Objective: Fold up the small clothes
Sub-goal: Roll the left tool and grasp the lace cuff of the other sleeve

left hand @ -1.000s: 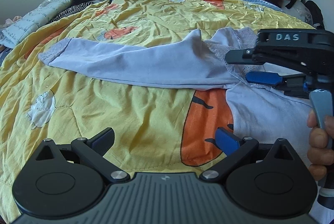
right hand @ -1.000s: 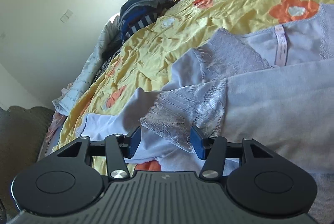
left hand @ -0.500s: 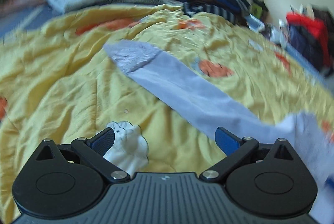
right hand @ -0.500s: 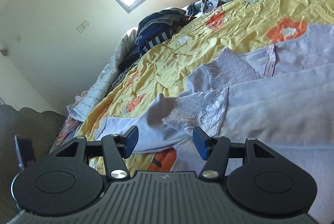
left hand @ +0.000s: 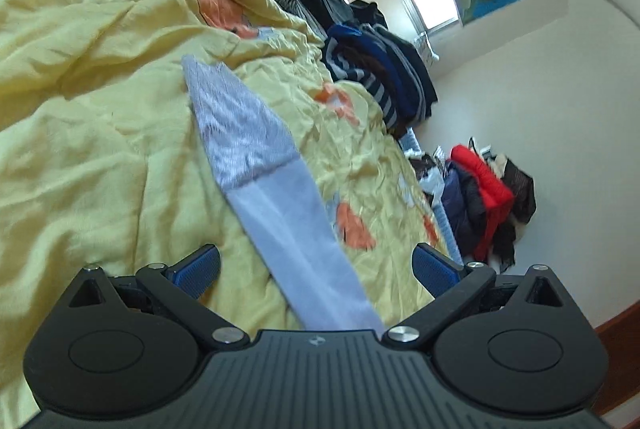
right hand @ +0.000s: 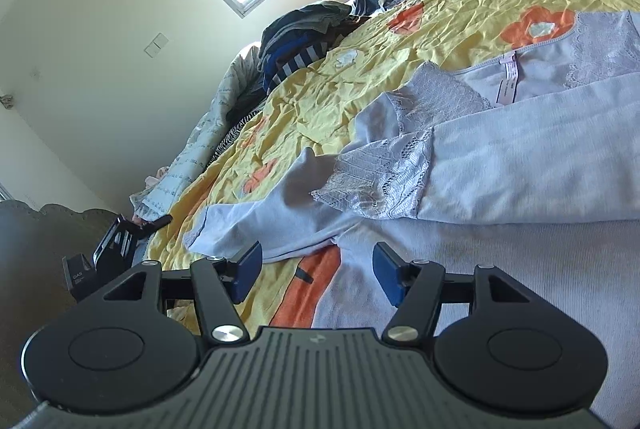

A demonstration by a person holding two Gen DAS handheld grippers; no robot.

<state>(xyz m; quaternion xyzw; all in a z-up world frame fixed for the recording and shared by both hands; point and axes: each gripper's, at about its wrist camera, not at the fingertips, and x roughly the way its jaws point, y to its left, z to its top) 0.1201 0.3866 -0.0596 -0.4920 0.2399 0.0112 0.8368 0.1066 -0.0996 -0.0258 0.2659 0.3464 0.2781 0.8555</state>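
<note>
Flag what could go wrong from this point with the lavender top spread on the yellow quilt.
1. The left hand-held gripper is open astride the long sleeve lying loose on the wrinkled quilt; closing low might pinch quilt along with it.
2. The right hand-held gripper is opening with nothing pressed between its pads, so the folded lace cuff may slip back.

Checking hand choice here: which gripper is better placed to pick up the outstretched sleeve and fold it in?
Left. The left gripper is open with the sleeve running between its fingers. The right gripper, jaws opening, sits nearer the body of the shirt.
</note>
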